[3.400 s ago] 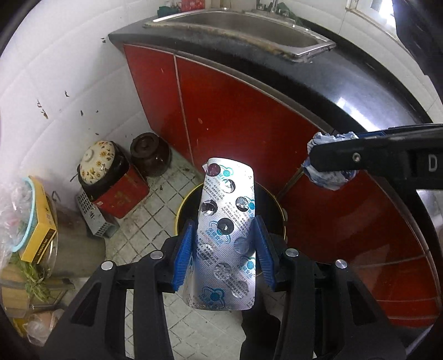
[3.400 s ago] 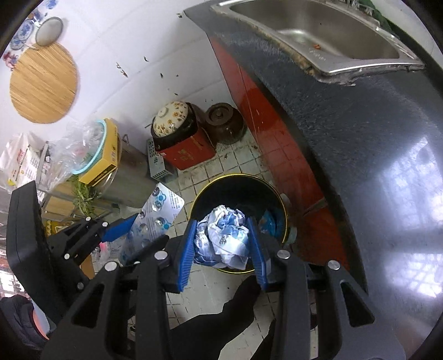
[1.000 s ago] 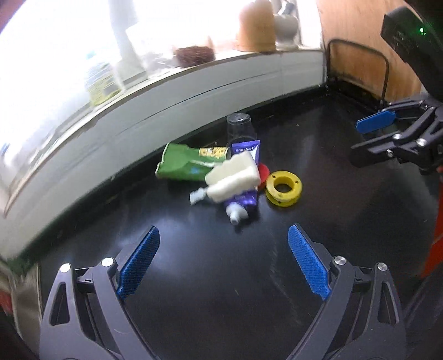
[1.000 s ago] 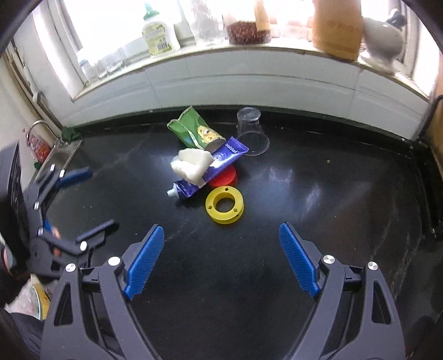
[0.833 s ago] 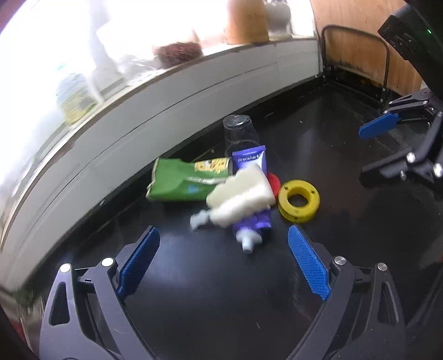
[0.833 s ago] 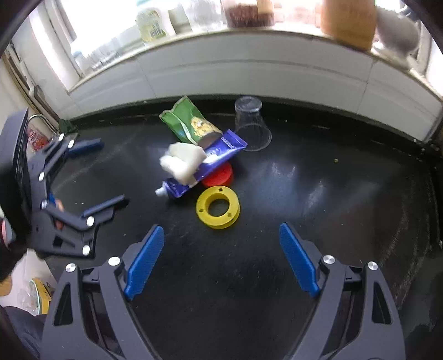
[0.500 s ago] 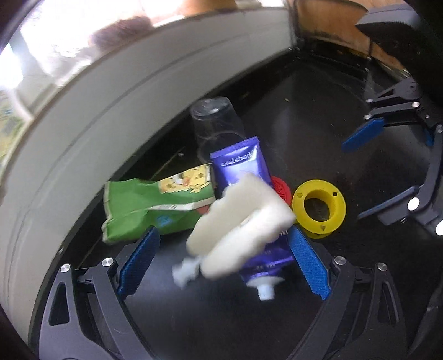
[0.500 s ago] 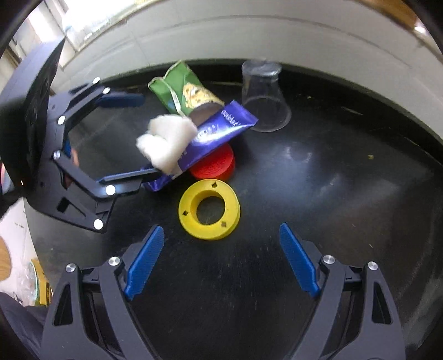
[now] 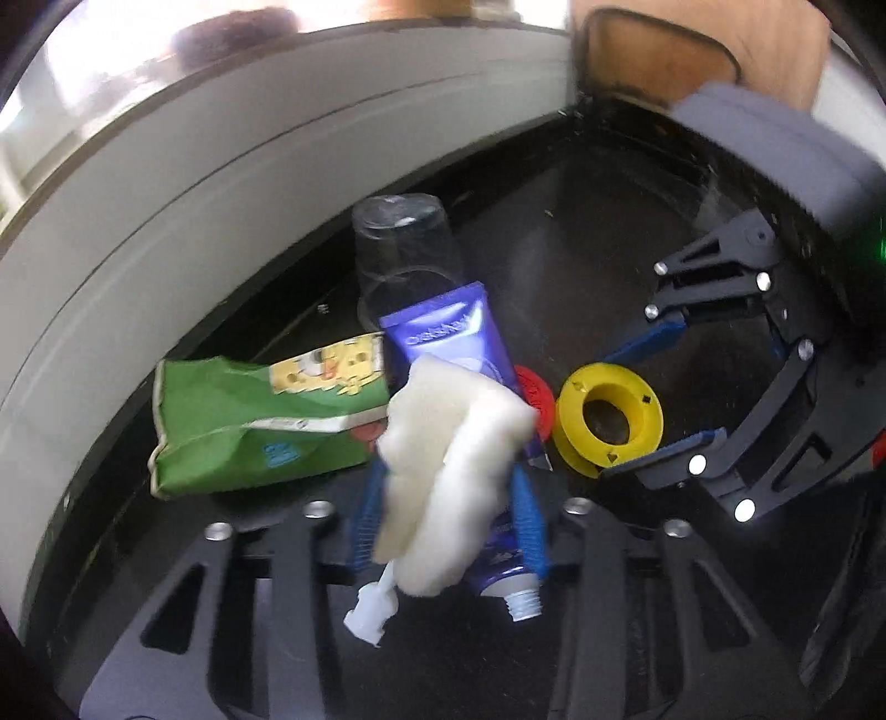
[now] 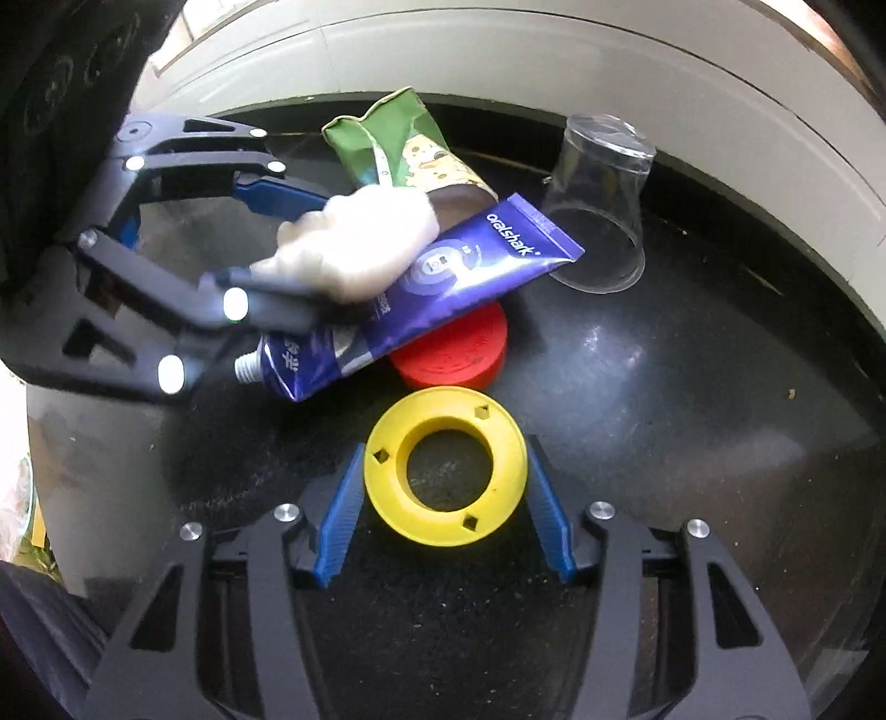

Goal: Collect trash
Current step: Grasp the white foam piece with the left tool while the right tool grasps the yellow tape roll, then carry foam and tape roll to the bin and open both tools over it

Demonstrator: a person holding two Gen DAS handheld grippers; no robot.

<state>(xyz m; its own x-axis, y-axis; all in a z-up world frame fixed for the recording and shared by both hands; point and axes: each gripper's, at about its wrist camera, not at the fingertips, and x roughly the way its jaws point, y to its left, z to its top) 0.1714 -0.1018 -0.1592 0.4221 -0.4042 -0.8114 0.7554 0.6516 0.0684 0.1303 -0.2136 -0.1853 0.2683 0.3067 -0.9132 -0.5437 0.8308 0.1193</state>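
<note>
On the black counter lies a pile of trash: a white foam piece (image 9: 443, 476) on top of a blue toothpaste tube (image 9: 459, 354), a green snack bag (image 9: 255, 421), a red lid (image 10: 454, 343) and a yellow ring (image 10: 446, 479). My left gripper (image 9: 448, 520) has narrowed its jaws around the foam piece and the tube. It also shows in the right wrist view (image 10: 293, 249). My right gripper (image 10: 443, 509) has its blue pads on both sides of the yellow ring, close to it. It also shows in the left wrist view (image 9: 664, 387).
A clear plastic cup (image 10: 598, 205) lies on its side behind the pile. A white tiled ledge (image 9: 221, 166) runs along the back of the counter (image 10: 692, 415). A dark rack and a wooden board (image 9: 692, 50) stand at the far right.
Both grippers dropped their earlier trash, moved from the bin to the counter and closed in. The left jaws narrowed around the foam and tube, the right jaws around the yellow ring.
</note>
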